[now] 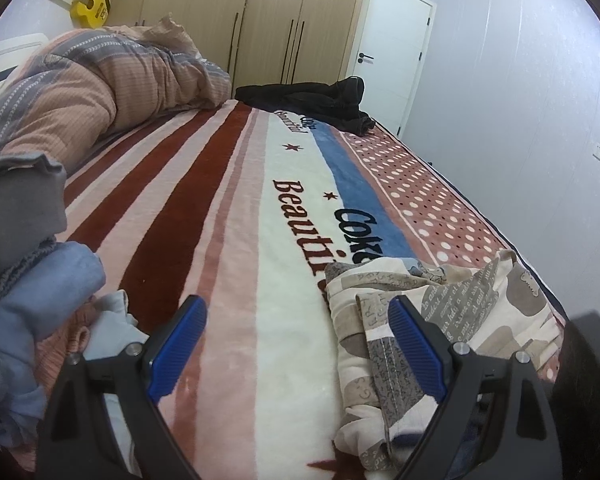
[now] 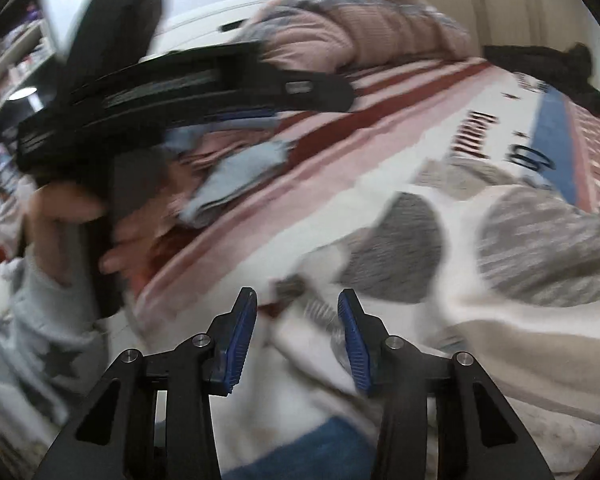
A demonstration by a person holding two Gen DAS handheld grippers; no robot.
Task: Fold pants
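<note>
The pants [image 1: 440, 320] are cream with grey and beige patches and printed text. They lie crumpled on the striped blanket [image 1: 228, 240] at the near right of the bed. My left gripper [image 1: 296, 308] is open and empty just above the blanket, its right finger beside the pants' edge. In the blurred right wrist view the pants [image 2: 480, 280] fill the lower right. My right gripper [image 2: 298, 300] is open with the pants' cloth under and between its fingers. The left gripper [image 2: 204, 80] and the hand holding it show at upper left.
A pile of blue and grey clothes [image 1: 32, 304] lies at the near left. A bunched quilt [image 1: 100, 80] sits at the far left and a black garment [image 1: 320, 100] at the far end. Wardrobes [image 1: 284, 12], a door and a wall lie beyond the bed.
</note>
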